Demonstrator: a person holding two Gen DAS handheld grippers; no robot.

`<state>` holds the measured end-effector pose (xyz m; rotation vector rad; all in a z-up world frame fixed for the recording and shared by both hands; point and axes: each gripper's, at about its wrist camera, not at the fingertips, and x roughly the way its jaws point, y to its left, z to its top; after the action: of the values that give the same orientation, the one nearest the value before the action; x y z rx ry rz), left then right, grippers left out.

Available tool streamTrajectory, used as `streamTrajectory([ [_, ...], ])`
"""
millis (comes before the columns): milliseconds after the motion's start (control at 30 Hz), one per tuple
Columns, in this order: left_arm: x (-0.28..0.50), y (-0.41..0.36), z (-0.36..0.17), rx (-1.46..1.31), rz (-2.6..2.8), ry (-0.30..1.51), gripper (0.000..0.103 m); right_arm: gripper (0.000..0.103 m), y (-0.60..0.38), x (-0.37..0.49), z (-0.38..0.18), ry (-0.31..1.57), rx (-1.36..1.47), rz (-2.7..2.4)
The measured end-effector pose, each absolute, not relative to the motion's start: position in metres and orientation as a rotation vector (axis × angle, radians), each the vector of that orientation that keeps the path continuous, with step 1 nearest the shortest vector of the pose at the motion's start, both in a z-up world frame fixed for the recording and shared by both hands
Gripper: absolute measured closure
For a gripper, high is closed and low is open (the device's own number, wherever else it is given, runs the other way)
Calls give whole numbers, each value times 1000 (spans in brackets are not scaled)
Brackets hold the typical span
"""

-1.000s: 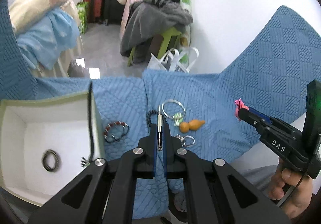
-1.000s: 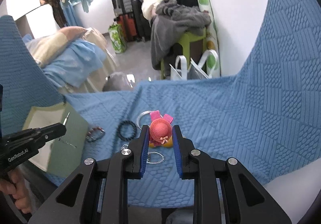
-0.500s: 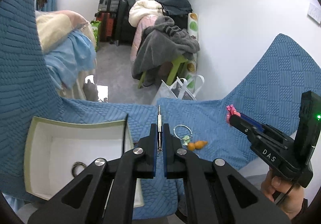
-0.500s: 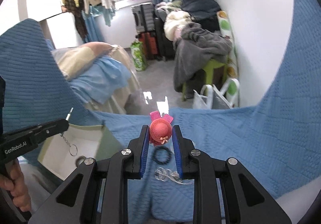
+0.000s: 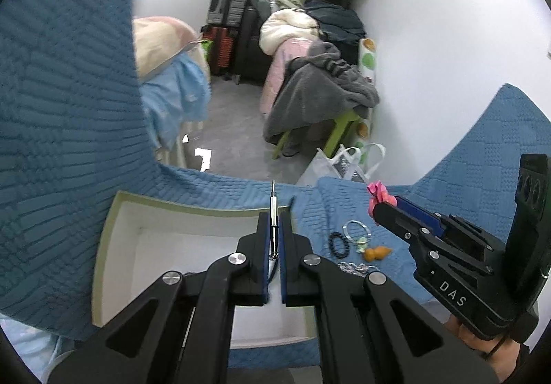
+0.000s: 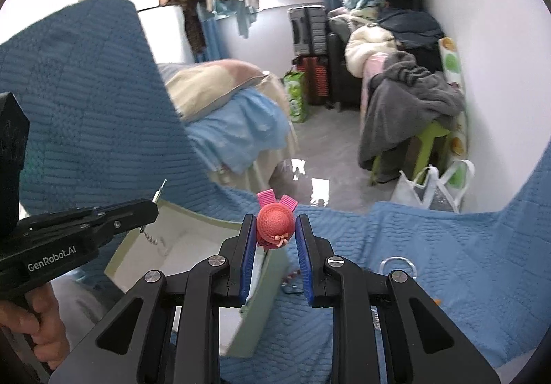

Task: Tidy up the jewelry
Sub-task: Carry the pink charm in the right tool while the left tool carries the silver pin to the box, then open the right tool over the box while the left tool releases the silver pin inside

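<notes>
My left gripper (image 5: 274,219) is shut on a thin silver metal keychain piece (image 5: 273,203), whose short chain (image 6: 149,236) dangles below it. It hangs over the open green-rimmed box (image 5: 103,246) with a white inside. My right gripper (image 6: 275,218) is shut on a small pink hat ornament (image 6: 274,229) and sits above the box's right wall (image 6: 265,284). On the blue cloth (image 5: 482,157) to the right lie a black bead bracelet (image 5: 339,241), a silver bangle (image 5: 358,229), an orange gourd charm (image 5: 377,252) and a silver chain (image 5: 358,267).
The blue quilted cloth rises high on the left (image 5: 69,108). Beyond the edge are a grey floor, a white bag (image 5: 344,167), a green stool under grey clothes (image 5: 320,98), suitcases (image 5: 227,2) and a bed with light blue bedding (image 6: 237,132). A hand (image 6: 31,329) holds the left gripper.
Both grippers have moved left and a little up, away from the loose jewelry and over the box. Each keeps its grip on its item.
</notes>
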<state>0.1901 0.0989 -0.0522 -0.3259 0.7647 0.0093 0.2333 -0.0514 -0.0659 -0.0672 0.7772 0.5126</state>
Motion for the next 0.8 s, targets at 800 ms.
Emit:
streamTrajectory([
  [800, 203, 139, -137, -368, 79, 1071, 99, 82, 13, 231, -154, 1106, -202, 590],
])
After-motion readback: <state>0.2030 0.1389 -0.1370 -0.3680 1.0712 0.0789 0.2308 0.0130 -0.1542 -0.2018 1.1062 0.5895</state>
